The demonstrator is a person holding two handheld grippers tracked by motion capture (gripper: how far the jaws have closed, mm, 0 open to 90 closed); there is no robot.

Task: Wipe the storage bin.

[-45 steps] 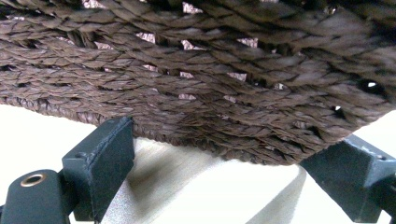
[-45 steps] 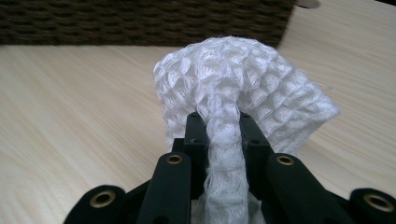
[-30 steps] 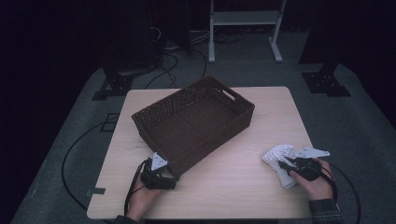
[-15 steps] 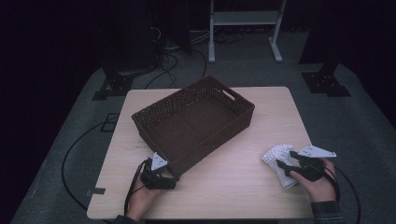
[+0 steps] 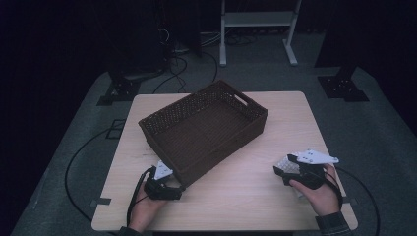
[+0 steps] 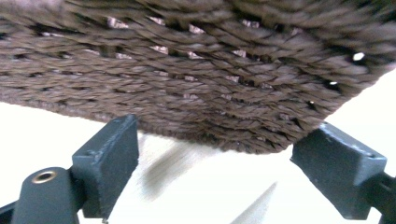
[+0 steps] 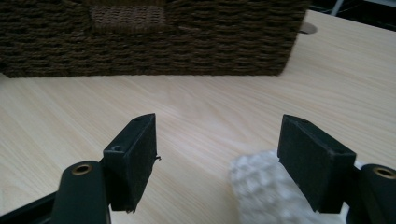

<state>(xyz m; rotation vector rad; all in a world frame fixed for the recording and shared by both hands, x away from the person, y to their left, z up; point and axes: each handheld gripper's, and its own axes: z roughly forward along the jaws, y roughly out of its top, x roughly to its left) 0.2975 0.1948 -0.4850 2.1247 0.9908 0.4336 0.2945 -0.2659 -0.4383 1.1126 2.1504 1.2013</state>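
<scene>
Right gripper view: right gripper [image 7: 217, 163] jaws have just been opening, wide, white cloth [image 7: 266, 196] low by the right jaw, probably released, basket [image 7: 149, 37] ahead; left gripper [image 6: 229, 172] open at the basket wall.

no text, label, brand, number or sign can be read anywhere in these pictures. the dark brown woven rectangular basket [image 5: 204, 130] carries no tag or lettering on its walls. the pale wooden table top [image 5: 255, 191] bears no print or sticker. the white knitted cloth [image 7: 266, 191] shows no label. the grey three-cornered plate [image 5: 314, 157] on the hand-held tool is too small and dim to show any marking.
</scene>
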